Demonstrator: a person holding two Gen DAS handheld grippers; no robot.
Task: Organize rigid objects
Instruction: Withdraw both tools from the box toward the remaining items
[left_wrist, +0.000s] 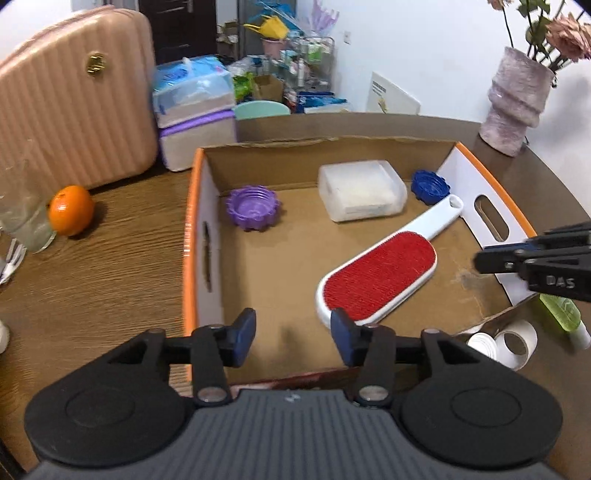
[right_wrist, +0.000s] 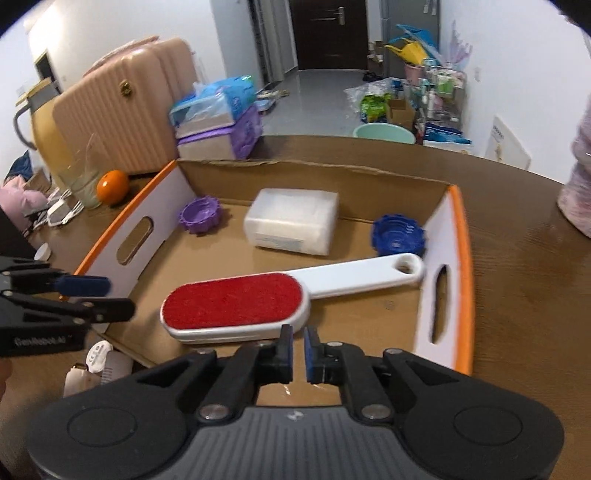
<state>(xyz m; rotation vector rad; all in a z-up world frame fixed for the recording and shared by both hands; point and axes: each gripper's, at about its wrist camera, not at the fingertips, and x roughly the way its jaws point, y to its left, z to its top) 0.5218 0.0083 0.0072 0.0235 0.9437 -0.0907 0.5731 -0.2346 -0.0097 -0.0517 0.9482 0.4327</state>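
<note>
The lint brush (left_wrist: 380, 269) lies flat in the cardboard box (left_wrist: 207, 206), near the purple cap (left_wrist: 253, 207). Left gripper (left_wrist: 293, 336) hovers empty, jaws apart; right gripper (right_wrist: 298, 350) jaws nearly together, holding nothing

Green plastic bottle (left_wrist: 561, 314) half hidden behind right tongs (left_wrist: 480, 260), which are cut off by the frame's right edge; gap between their tips unreadable there. Clear drinking glass (left_wrist: 22, 218) blurred and cropped at left edge. Pink ribbed suitcase (left_wrist: 74, 99) cropped top-left. Mauve ridged vase (right_wrist: 578, 192) mostly out of frame on the right, smeared. White charger-like object (right_wrist: 98, 356) partly behind left tongs (right_wrist: 110, 295); print too small to read. Shelf clutter by far wall (right_wrist: 439, 88) indistinct.
</note>
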